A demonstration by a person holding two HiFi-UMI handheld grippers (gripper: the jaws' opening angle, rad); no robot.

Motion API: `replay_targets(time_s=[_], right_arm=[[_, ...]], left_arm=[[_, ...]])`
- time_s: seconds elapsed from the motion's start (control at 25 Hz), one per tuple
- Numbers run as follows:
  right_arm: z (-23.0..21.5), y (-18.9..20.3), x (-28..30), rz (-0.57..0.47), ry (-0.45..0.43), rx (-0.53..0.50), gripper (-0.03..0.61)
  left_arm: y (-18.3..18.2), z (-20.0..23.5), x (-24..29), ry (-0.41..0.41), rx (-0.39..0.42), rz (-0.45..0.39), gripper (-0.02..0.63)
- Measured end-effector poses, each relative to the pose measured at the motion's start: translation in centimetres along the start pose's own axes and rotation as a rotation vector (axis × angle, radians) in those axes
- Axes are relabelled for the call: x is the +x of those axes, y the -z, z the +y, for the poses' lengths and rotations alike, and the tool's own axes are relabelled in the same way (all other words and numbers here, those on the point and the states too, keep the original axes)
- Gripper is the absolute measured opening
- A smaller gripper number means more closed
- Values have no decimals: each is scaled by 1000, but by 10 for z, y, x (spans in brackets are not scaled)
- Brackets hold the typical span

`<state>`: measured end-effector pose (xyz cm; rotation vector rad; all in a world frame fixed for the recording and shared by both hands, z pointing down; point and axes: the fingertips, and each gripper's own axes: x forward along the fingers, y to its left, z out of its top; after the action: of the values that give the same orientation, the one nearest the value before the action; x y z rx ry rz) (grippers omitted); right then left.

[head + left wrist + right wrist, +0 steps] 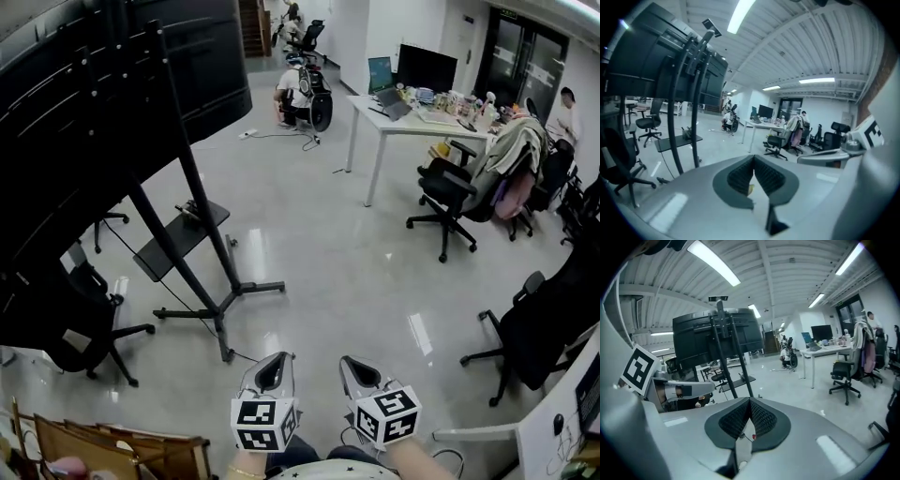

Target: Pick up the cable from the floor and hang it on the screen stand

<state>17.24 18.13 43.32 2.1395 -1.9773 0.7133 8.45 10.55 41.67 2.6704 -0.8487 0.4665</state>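
Observation:
The screen stand [204, 246] rises at the left on black slanted legs, carrying a big black screen [84, 103] and a small shelf [178, 239]. A thin dark cable [167, 292] runs down from the stand and trails across the floor past its near foot. My left gripper [275, 359] and right gripper [352, 362] hang side by side at the bottom centre, above the floor and short of the stand's foot. Both are shut and hold nothing. The left gripper [753, 157] view shows the stand [693, 93] to its left. The right gripper [750, 400] view shows the stand [733, 362] straight ahead.
Black office chairs stand at the left [89, 328], centre right [450, 192] and right edge [539, 328]. A white desk [412, 122] with monitors is at the back. A white power strip with a cable [272, 136] lies near a crouching person [298, 89].

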Motion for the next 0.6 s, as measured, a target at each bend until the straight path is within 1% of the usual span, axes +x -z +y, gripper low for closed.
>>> replay_targets(time_s=[0.16, 0.28, 0.36, 0.44, 0.6], right_arm=[[68, -33, 91, 25, -120, -65, -2], [120, -45, 157, 61, -219, -118, -2], [154, -44, 196, 95, -286, -152, -2], [185, -38, 232, 135, -345, -188, -2], [233, -11, 297, 233, -450, -269, 0]], left_arm=[[-18, 115, -4, -143, -41, -18, 8], [-23, 196, -12, -254, -93, -40, 8], [-21, 243, -18, -319, -125, -48, 8], [-14, 284, -21, -373, -149, -40, 8], [11, 353, -14, -474, -200, -7, 8]])
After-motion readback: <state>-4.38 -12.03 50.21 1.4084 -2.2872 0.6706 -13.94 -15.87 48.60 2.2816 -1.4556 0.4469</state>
